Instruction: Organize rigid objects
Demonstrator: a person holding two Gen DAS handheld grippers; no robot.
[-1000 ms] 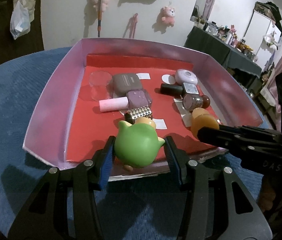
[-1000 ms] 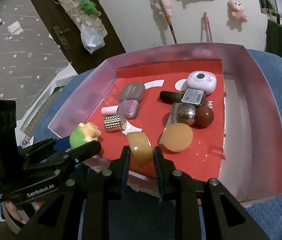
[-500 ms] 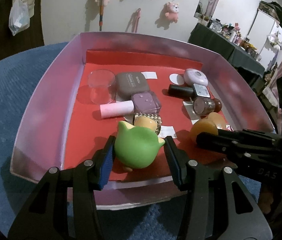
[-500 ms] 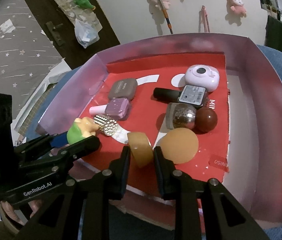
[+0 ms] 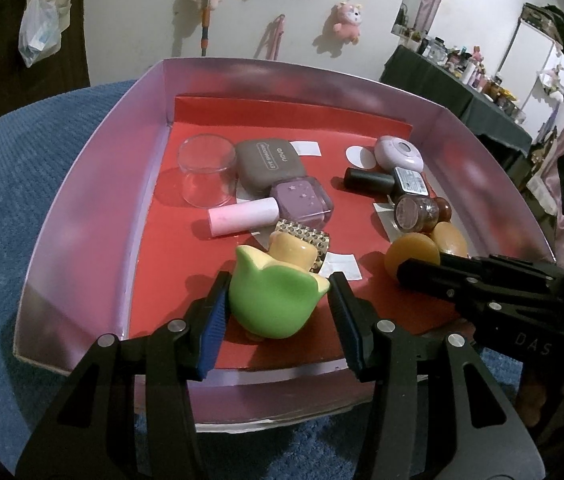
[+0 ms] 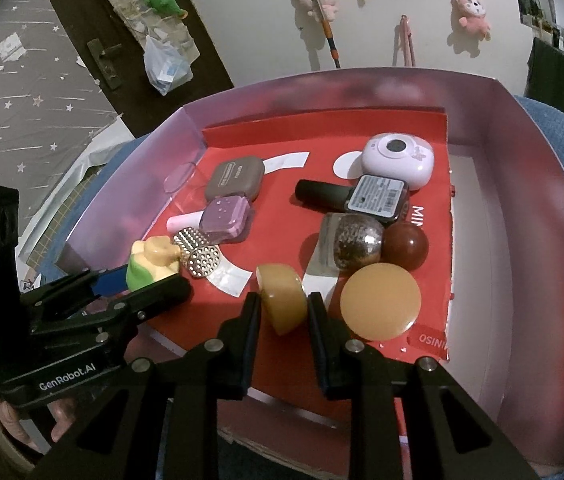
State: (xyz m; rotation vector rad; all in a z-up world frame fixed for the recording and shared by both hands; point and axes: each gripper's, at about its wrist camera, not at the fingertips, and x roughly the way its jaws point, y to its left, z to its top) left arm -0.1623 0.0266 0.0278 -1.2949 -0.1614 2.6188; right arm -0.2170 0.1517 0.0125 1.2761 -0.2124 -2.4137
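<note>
My left gripper (image 5: 278,300) clamps a green toy (image 5: 274,300) and my right gripper (image 6: 283,306) an amber piece (image 6: 283,304), both over the tray's (image 5: 94,184) near edge. Either smooth, rounded piece could slip out and scatter the nail polish bottles (image 5: 282,206) beyond

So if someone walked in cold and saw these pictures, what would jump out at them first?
Probably the green toy clamped in the left tongs over the near edge of the red-lined tray. Next, the amber piece pinched in the right tongs, beside an orange disc. Behind them lies a cluster of nail polish bottles and small cases.
</note>
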